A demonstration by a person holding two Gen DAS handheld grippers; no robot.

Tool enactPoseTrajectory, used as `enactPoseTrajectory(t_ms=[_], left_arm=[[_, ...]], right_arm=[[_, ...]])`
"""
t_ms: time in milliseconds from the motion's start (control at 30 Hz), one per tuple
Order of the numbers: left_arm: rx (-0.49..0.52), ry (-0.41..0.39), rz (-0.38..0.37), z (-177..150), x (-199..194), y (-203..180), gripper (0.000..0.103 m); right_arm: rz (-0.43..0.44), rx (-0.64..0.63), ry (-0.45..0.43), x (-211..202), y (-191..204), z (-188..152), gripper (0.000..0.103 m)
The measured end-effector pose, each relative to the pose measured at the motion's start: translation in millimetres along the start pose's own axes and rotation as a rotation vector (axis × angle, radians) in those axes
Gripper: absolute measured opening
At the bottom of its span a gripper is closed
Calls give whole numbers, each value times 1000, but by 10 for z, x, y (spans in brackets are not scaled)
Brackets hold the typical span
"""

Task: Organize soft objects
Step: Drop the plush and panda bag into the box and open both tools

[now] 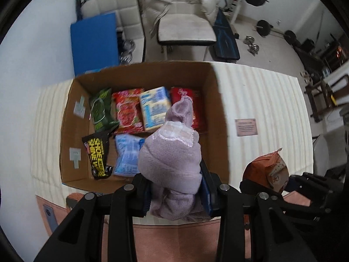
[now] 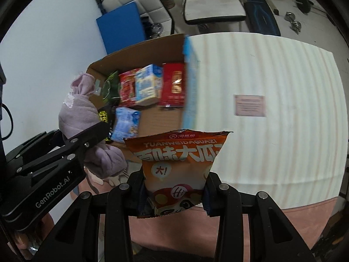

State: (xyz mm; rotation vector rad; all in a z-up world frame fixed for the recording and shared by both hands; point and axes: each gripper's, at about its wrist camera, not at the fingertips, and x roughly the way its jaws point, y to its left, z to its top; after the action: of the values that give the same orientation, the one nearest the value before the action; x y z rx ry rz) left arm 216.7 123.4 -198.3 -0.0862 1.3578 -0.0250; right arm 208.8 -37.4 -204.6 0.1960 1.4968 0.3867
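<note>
My left gripper (image 1: 175, 194) is shut on a lilac knitted cloth bundle (image 1: 172, 152) and holds it above the near edge of an open cardboard box (image 1: 72, 118). The bundle also shows in the right wrist view (image 2: 76, 113), with the left gripper (image 2: 96, 139) around it. My right gripper (image 2: 174, 194) is shut on an orange snack bag (image 2: 176, 166), held upright to the right of the box (image 2: 139, 50). That bag shows at the right in the left wrist view (image 1: 267, 168). Several snack packets (image 1: 130, 111) lie in the box.
The box stands on a cream ribbed tablecloth (image 2: 272, 109) with a pink label card (image 2: 249, 105) on it. A pink edge (image 1: 185, 238) runs along the near side. Behind the table are a blue panel (image 1: 94, 43), a white chair (image 1: 185, 28) and dumbbells (image 1: 253, 45).
</note>
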Motion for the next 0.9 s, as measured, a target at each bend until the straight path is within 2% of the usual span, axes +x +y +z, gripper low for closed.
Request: enactPoseTrajectory(t_ms=[100, 433, 667, 767, 800, 867, 900], left_arm=[[-36, 34, -39, 51, 136, 207, 34], [-96, 175, -166, 317, 604, 435, 34], [-68, 231, -187, 475, 803, 444, 37], [-99, 287, -142, 487, 868, 491, 43], [-115, 300, -146, 486, 890, 521, 47], [-126, 302, -155, 480, 891, 557, 48], [-120, 300, -148, 472, 877, 562, 48]], right_arm=[[-29, -4, 13, 170, 195, 68, 42], [-94, 50, 45, 658, 228, 244, 42], [-139, 62, 67, 937, 280, 354, 42], [-138, 67, 87, 1016, 278, 374, 43], [-138, 80, 83, 1023, 266, 378, 45], [-161, 72, 81, 1024, 274, 372, 54], [-162, 74, 79, 1019, 274, 365, 64]])
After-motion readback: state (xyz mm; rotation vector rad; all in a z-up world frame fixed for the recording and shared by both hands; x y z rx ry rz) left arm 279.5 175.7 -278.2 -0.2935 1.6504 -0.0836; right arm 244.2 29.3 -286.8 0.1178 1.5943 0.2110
